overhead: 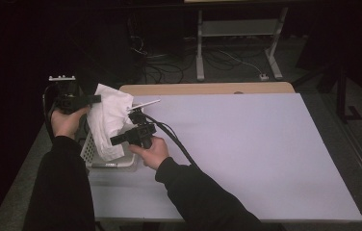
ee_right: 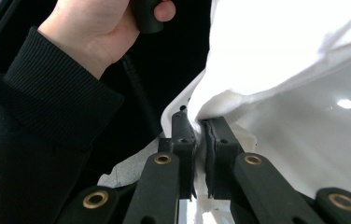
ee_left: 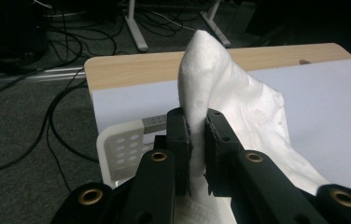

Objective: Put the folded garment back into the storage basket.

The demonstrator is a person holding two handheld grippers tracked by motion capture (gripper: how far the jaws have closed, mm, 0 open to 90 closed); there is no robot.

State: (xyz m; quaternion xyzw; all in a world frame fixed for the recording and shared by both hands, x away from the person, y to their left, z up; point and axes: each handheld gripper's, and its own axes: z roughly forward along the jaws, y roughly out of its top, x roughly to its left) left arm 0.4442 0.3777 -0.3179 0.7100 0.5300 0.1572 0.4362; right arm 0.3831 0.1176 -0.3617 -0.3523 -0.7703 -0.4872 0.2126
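Observation:
A white cloth [overhead: 108, 119] hangs between both grippers over a white perforated basket [overhead: 88, 150] at the table's left edge. My left gripper [overhead: 95, 98] is shut on the cloth's upper edge; in the left gripper view the cloth [ee_left: 201, 79] stands up between the black jaws of that gripper [ee_left: 197, 135]. My right gripper [overhead: 116, 140] is shut on the cloth's lower part. The right gripper view has the cloth [ee_right: 276, 51] pinched at this gripper's [ee_right: 199, 128] tips, with the basket's wall [ee_right: 304, 140] beyond.
A pale lilac sheet [overhead: 246, 144] covers the wooden table [overhead: 208, 88]. Cables [overhead: 169, 62] and a white table frame [overhead: 239, 29] lie on the dark floor behind. The person's other hand [ee_right: 94, 28] and black sleeve [ee_right: 33, 121] are close on the left in the right gripper view.

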